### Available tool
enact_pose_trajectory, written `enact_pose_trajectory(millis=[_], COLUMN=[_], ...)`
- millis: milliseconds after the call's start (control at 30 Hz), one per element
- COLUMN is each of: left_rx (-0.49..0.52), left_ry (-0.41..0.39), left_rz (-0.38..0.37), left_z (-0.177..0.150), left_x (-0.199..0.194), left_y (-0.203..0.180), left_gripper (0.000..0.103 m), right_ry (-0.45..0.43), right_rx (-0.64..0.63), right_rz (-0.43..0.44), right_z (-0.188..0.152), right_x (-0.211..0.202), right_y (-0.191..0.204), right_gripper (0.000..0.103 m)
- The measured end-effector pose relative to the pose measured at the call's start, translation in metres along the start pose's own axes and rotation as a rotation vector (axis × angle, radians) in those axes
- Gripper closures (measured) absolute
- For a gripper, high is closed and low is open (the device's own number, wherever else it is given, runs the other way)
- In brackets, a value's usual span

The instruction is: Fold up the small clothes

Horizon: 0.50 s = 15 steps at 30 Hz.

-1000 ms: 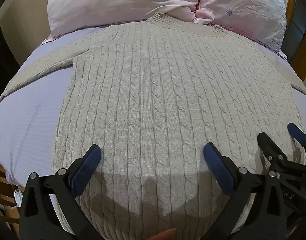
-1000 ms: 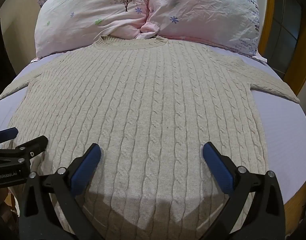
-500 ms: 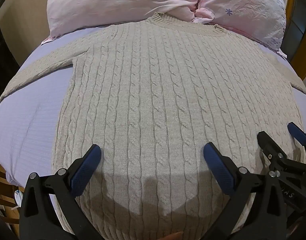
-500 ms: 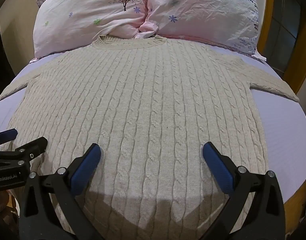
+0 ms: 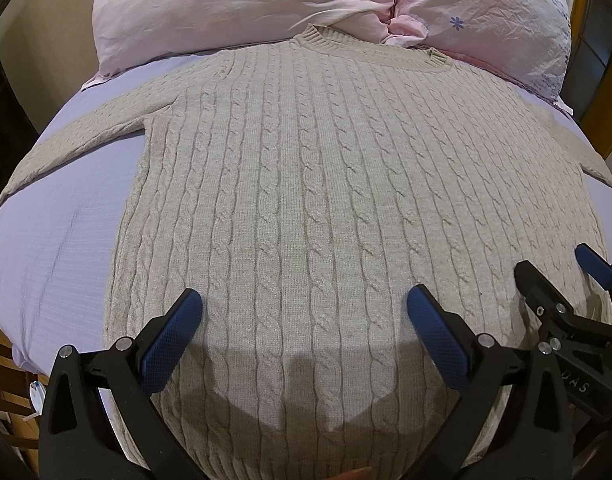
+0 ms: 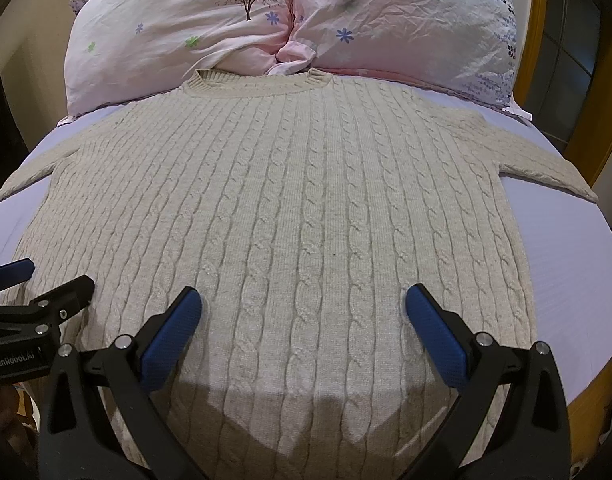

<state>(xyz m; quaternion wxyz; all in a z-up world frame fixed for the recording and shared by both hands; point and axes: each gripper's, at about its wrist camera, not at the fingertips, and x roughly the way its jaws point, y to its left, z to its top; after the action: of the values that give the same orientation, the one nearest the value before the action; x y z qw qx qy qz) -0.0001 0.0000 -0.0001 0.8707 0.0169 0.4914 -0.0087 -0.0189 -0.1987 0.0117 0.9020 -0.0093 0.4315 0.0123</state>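
Observation:
A beige cable-knit sweater (image 5: 325,200) lies flat on the bed, collar toward the pillows, both sleeves spread out to the sides; it also shows in the right wrist view (image 6: 298,208). My left gripper (image 5: 304,308) is open and empty, hovering over the sweater's lower left part near the hem. My right gripper (image 6: 302,308) is open and empty over the lower right part. The right gripper shows at the right edge of the left wrist view (image 5: 557,264), and the left gripper at the left edge of the right wrist view (image 6: 46,276).
The bed has a lavender sheet (image 5: 54,232). Two pink floral pillows (image 6: 186,28) (image 6: 405,20) lie at the head, touching the collar. A wooden bed frame (image 6: 541,40) runs along the right. Bare sheet lies on both sides of the sweater.
Both grippers have drifted slightly forward over the sweater. The jaws stay open and the sweater has not moved.

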Motion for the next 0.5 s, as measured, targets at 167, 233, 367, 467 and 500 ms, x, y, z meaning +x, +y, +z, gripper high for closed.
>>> enact_pose_trajectory(millis=[167,233,367,467,500], left_rx=[0.0,0.0,0.0,0.0,0.0], left_ry=[0.0,0.001,0.0,0.0,0.0], left_rz=[0.0,0.0,0.0,0.0,0.0], left_z=[0.0,0.0001,0.0001,0.0001,0.0001], left_x=[0.0,0.0,0.0,0.0,0.0], left_y=[-0.0001,0.0,-0.0001,-0.0001,0.0], left_gripper=[0.001,0.001,0.001,0.001,0.001], right_ry=[0.001,0.002,0.003,0.003,0.003], right_rx=[0.0,0.001,0.0,0.001,0.001], right_rz=[0.0,0.0,-0.001,-0.001,-0.001], right_z=[0.0001,0.0004,0.0007,0.0008,0.0008], right_x=[0.0005,0.0006,0.0007,0.0008,0.0008], right_y=[0.0004,0.0007,0.0007,0.0012,0.0012], right_gripper=[0.002,0.002,0.002,0.002,0.002])
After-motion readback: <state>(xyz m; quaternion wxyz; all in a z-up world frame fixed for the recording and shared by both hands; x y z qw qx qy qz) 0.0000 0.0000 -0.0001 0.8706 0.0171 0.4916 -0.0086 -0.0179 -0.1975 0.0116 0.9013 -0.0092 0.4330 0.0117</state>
